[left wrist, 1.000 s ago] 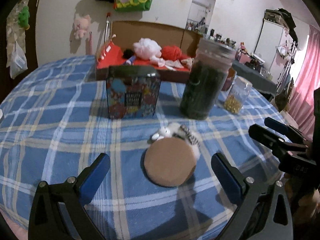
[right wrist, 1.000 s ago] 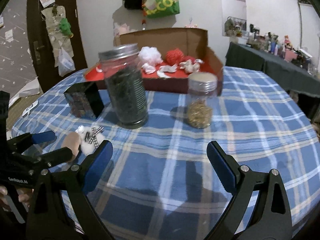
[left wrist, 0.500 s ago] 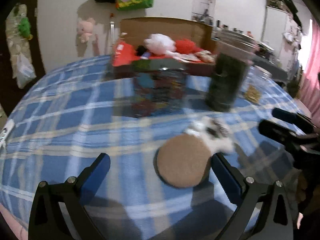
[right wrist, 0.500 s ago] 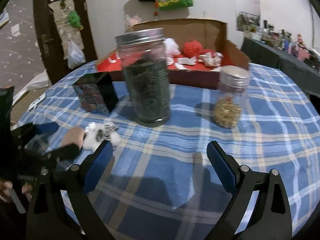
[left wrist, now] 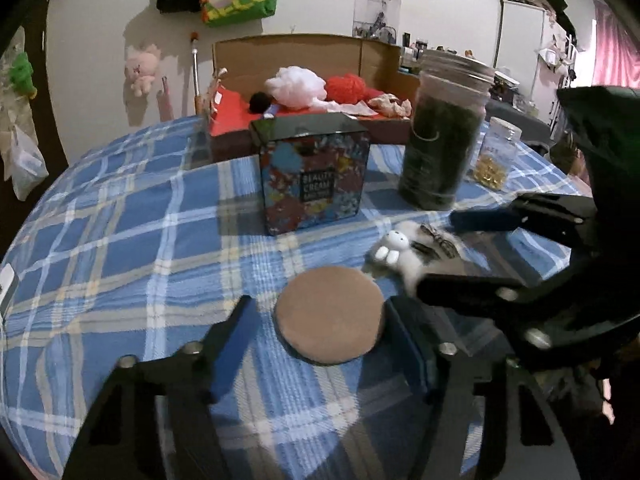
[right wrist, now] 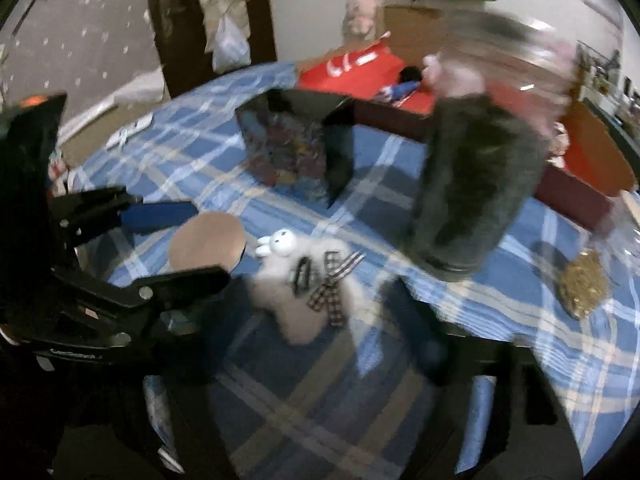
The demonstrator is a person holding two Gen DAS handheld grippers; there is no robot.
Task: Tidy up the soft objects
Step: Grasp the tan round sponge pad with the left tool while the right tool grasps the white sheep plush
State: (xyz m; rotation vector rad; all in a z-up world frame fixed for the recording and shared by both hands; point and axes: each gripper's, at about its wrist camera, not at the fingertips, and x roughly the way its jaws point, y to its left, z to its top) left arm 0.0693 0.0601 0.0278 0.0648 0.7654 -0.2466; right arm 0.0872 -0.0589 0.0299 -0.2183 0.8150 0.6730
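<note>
Straddling the puff (left wrist: pixel 330 317), the left gripper (left wrist: pixel 316 330) has just been narrowing its jaws: the right finger looks to be at the puff's edge, while the left one stands a little off its other side, so I judge this a closing grip not yet made. The puff is a flat tan disc lying on the cloth (left wrist: pixel 120 240), straight ahead of that gripper and centred between the fingers, with no long axis to line up on.

Just beside the puff, toward the jar (left wrist: pixel 442 148), lies the bunny (right wrist: pixel 308 280), head toward the box (left wrist: pixel 314 178) and body running back toward the right gripper (right wrist: pixel 316 316). Its jaws have also just been narrowing, with the bunny between them; blur hides whether the pads press yet. Each hand is nearest its own piece. The carton (left wrist: pixel 288 52) with other soft things sits beyond box and jar, so both loads likely must lift over those
</note>
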